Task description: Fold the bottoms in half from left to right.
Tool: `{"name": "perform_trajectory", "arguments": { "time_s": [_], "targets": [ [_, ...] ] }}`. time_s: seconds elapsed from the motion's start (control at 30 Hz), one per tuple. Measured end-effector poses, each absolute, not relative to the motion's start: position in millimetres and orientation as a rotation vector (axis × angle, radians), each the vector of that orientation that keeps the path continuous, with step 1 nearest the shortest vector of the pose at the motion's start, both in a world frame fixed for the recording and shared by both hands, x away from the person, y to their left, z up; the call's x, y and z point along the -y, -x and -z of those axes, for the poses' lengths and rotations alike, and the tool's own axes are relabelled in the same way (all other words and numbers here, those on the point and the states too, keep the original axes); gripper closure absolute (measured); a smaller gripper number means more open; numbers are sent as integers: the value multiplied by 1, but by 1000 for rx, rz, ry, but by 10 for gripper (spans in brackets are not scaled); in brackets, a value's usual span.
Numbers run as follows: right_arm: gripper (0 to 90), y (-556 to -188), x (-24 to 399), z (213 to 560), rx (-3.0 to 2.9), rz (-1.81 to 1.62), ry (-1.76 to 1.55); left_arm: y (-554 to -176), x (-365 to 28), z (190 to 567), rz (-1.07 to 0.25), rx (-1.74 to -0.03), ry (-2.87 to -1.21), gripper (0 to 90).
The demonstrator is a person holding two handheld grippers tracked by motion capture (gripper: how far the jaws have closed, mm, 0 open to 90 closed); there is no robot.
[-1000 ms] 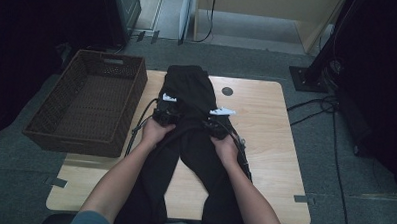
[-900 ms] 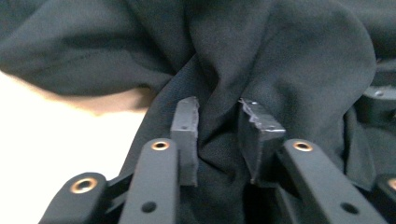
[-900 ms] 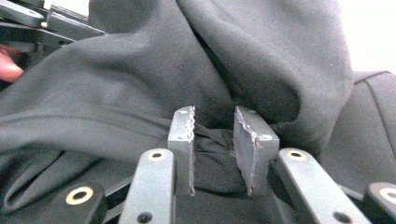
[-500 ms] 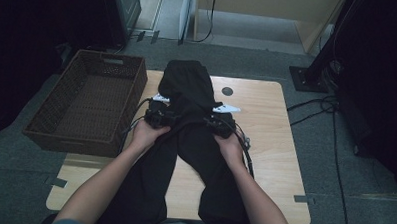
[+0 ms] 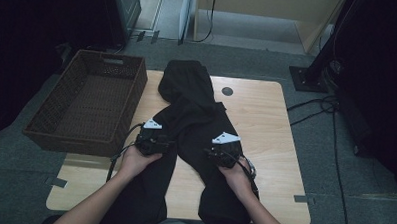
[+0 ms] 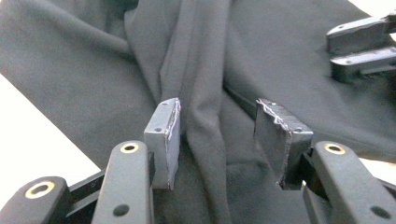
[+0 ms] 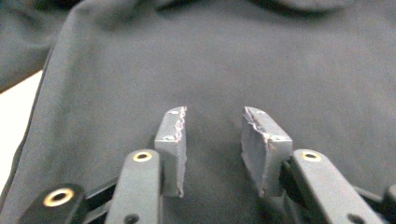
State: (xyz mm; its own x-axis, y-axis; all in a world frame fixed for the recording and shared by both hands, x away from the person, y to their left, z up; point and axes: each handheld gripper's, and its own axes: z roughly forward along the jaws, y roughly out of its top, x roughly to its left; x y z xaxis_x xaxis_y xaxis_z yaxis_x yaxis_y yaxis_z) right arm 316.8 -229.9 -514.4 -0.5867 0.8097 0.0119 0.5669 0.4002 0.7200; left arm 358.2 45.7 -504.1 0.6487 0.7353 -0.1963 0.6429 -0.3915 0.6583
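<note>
Lying lengthwise down the middle of the light wooden table (image 5: 266,124), the black trousers (image 5: 196,117) have their far end bunched and folded toward the table's back edge, while two legs split apart and run toward the person, reaching the near edge. The left gripper (image 5: 153,140) sits at the left edge of the garment, where the left leg begins, and the right gripper (image 5: 224,152) rests on the right leg, well apart from the other. In the left gripper view the left gripper (image 6: 217,126) has its jaws parted, having just been opening, with a raised fold of the dark fabric (image 6: 205,93) standing between the pads but not pressed by them; the other gripper's black jaws show at the upper right of that view. In the right gripper view the right gripper (image 7: 212,126) also has its jaws apart, having just been opening a little, hovering over smooth flat cloth (image 7: 224,60) with nothing pinched between the pads. A brown wicker basket (image 5: 41,126) stands at the table's left side, hanging partly over its edge, just beside the left gripper. A small dark round disc (image 5: 227,91) lies on the table near the far edge, just right of the bunched cloth.
</note>
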Motion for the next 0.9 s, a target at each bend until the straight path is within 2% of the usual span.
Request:
{"name": "perform_trajectory", "arguments": {
  "time_s": [0.07, 0.37, 0.7, 0.77, 0.9],
  "targets": [
    [591, -318, 228, 515, -2305, -1006, -1218, -358, -41, 507, -236, -1053, -2145, 510],
    [593, -337, 219, 522, -2225, -1066, -1232, -382, -30, 511, -301, -1075, -2112, 559],
    [611, -390, 206, 521, -2187, -1057, -1280, -426, -19, 513, -362, -1137, -2064, 580],
    [613, -401, 205, 521, -2173, -1052, -1299, -436, -18, 512, -346, -1163, -2050, 579],
    [622, -404, 205, 521, -2165, -1046, -1307, -439, -23, 509, -217, -1173, -2032, 554]
  ]
}}
